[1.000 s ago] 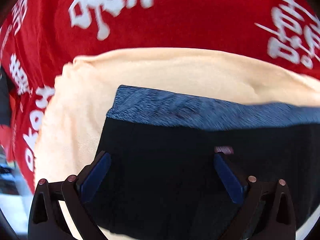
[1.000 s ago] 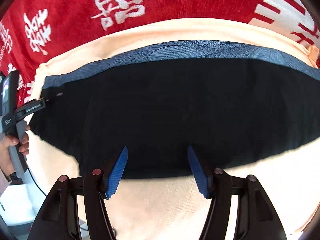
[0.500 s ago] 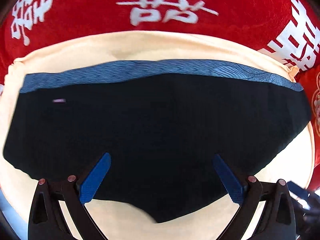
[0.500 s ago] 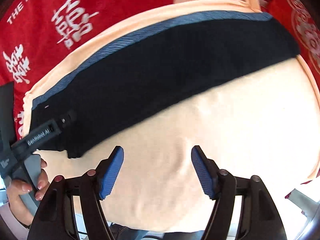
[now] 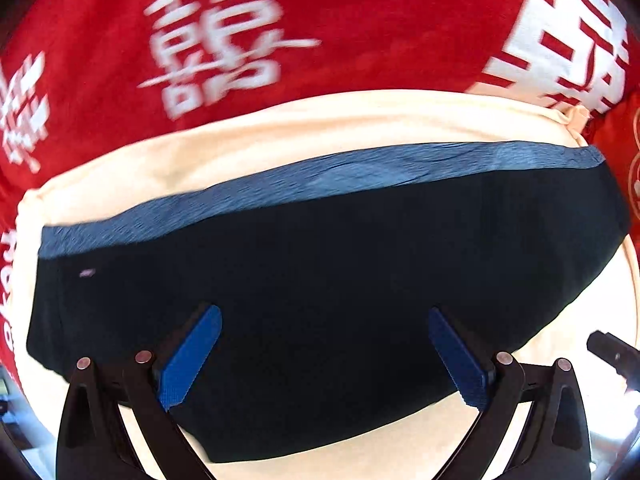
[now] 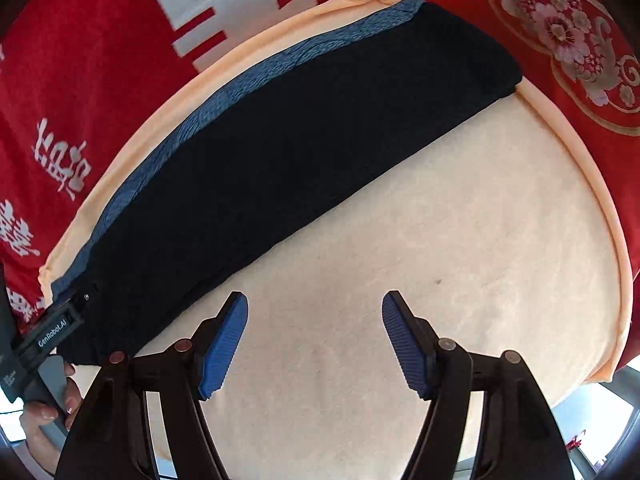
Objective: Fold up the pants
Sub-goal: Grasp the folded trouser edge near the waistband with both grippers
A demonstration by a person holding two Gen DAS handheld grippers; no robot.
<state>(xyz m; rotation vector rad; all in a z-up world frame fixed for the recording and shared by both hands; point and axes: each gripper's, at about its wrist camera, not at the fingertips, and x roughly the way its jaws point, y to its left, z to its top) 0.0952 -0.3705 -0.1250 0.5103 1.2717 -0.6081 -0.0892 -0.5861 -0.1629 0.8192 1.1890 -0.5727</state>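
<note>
Black pants (image 6: 288, 160) already folded into a long band, lying from 8 to 1 o'clock across cream cloth (image 6: 440, 240). Left gripper (image 5: 324, 356) and right gripper (image 6: 314, 340) both spread wide, grasping nothing. Probably one more crosswise fold remaining.

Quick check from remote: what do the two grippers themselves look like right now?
Both match: the left gripper and right gripper have black forked frames with silver rivets and ribbed blue finger pads. From the right wrist, the left unit's body reads "GenRobot.AI", gripped by a bare hand.
</note>
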